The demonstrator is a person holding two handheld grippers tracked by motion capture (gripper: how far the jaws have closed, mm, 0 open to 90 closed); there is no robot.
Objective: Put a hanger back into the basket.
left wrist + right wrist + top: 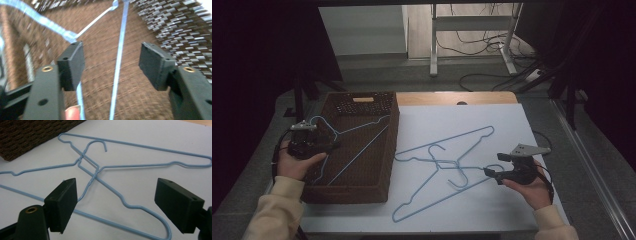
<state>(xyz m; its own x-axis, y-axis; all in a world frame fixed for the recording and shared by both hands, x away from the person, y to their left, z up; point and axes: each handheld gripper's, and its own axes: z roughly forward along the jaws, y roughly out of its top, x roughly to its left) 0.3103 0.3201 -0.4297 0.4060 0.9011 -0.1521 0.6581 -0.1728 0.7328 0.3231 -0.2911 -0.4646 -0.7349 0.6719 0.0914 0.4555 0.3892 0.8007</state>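
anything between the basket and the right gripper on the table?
Yes. In the high view, two blue wire hangers lie crossed on the white board, between the woven basket and the right gripper. The right gripper view shows them ahead of its open jaws.

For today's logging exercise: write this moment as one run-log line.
left tool: open over hanger in basket | right tool: open beside two crossed hangers on table | basket: one hanger

Light-blue wire hangers [447, 165], a dark-brown woven basket [389, 150], a white tabletop [492, 210], black fingers [62, 202].
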